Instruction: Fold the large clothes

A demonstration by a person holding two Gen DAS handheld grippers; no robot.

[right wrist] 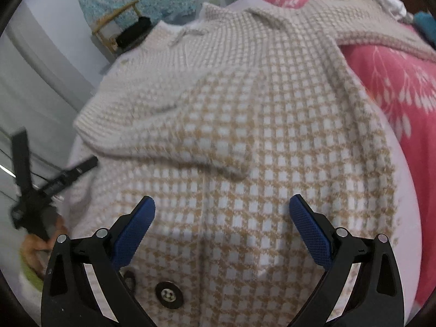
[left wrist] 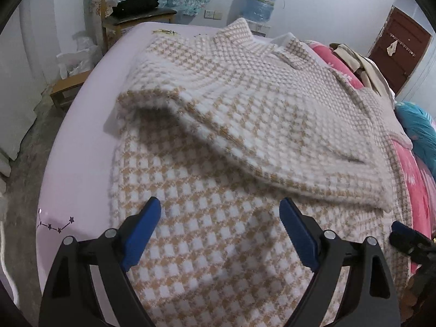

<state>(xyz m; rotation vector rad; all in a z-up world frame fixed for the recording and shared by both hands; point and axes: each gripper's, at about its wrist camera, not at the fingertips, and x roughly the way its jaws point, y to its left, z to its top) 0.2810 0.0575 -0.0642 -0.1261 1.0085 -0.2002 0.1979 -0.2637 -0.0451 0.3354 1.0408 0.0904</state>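
Both jaws spread and empty, my left hand-held gripper [left wrist: 219, 218] and right hand-held gripper [right wrist: 222, 215] hover over the checked coat [left wrist: 245, 109] on the bed [left wrist: 81, 125]; I should pinch its near hem evenly.

Pale walls [left wrist: 327, 5], wooden chair [left wrist: 130, 8], brown door [left wrist: 400, 46]

Both wrist views I read look steeply down and forward along their blue fingers, close over the checked coat [left wrist: 245, 125] on the bed [left wrist: 81, 125]. Left view faces the far wall and chair [left wrist: 130, 13]. Right view sits nearer. Shared: coat, chair, pink quilt [right wrist: 395, 87].
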